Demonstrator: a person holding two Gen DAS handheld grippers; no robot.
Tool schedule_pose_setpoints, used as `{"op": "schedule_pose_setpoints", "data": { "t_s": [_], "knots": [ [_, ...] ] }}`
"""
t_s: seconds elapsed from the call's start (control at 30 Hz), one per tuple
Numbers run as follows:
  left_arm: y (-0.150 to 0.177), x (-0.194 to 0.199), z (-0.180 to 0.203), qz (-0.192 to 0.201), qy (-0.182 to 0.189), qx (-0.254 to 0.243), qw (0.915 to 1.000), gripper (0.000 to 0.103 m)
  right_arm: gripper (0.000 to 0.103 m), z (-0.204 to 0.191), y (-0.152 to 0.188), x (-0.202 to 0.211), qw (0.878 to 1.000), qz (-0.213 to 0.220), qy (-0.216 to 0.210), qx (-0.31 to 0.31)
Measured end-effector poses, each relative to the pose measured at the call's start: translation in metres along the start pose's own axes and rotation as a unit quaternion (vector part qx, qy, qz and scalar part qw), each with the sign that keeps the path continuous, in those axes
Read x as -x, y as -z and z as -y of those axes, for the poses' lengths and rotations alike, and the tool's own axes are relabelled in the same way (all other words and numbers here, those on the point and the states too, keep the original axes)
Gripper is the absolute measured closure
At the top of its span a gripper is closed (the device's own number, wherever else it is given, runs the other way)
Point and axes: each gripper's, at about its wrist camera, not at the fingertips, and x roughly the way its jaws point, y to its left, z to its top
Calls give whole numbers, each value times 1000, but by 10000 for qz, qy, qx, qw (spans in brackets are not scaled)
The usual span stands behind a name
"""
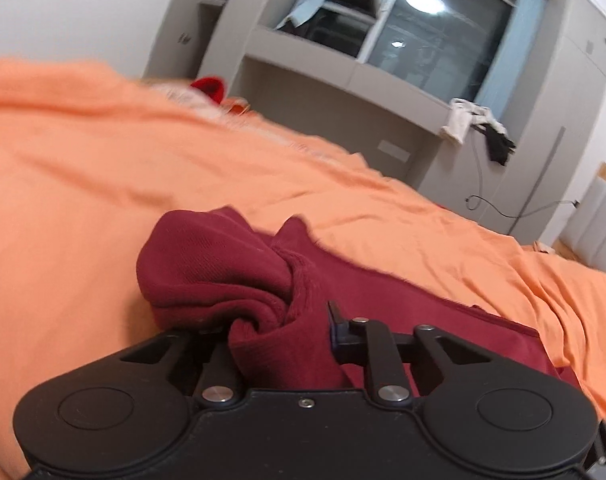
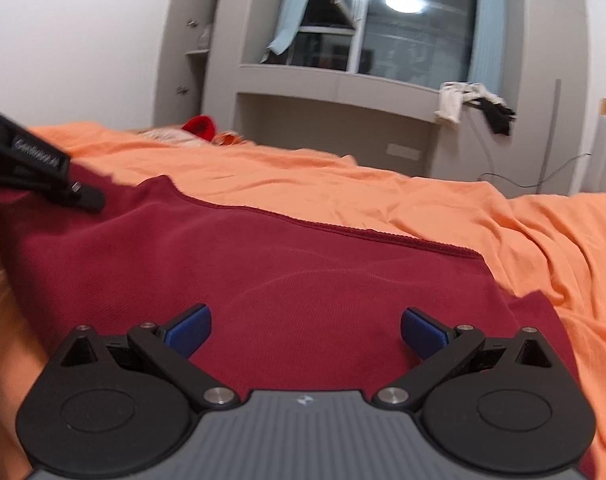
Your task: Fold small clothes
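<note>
Left wrist view: the left gripper [image 1: 279, 320] has a bunched fold of the dark red garment [image 1: 231, 276] pinched between its fingers, the cloth twisted into a knot at the jaws and trailing off to the right across the orange bedsheet [image 1: 103, 168]. One finger is buried in the fabric, so only the right-hand one shows clearly.

In the right wrist view the right gripper [image 2: 306, 330] hovers with its blue pads [image 2: 191, 332] spread wide and nothing between them; the garment [image 2: 263, 264] lies flat just beyond and beneath the fingers, its ribbed hem running diagonally across the sheet [image 2: 423, 200]. At the far left of this view the left gripper [image 2: 83, 196] appears from the side, lifting a corner of the red cloth off the bed.

No containers are in sight. Behind the bed stands a grey built-in shelf unit [image 2: 335, 80] under a window [image 2: 415, 20], with white and black cloths [image 2: 475, 108] draped over its ledge, and a small bright red item [image 2: 201, 126] at the far edge of the bed. Only the right view shows the garment's flat spread; only the left shows the gathered grip.
</note>
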Motion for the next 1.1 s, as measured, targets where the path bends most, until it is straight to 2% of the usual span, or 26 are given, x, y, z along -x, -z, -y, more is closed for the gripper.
{"op": "schedule_pose_setpoints", "data": {
  "t_s": [0.07,0.17,0.33,0.5,0.67,0.77,0.93,1.03,1.1],
  "knots": [
    [-5,4,13,115,57,-238,9996,84,0,11,-6,6,10000,33,-38,-30],
    [-15,9,34,237,197,-584,9978,86,0,32,-12,20,9989,324,140,-295],
    [-24,18,81,423,543,-1225,9901,87,0,81,-20,39,9935,578,410,-893],
    [-17,22,139,430,946,-1834,9775,87,0,136,-23,47,9867,524,783,-1324],
    [21,20,189,263,1307,-2530,9582,86,0,192,-13,51,9729,408,1141,-1970],
    [50,19,209,98,1479,-2947,9440,86,0,222,-3,54,9599,272,1069,-2578],
    [88,19,221,-94,1531,-3456,9258,82,0,259,17,48,9369,-105,312,-3482],
    [99,24,218,-114,1605,-3497,9229,66,0,265,24,43,9265,-262,49,-3754],
    [104,29,216,-163,1801,-3465,9205,40,0,263,26,40,9224,-264,-111,-3851]
  ]
}}
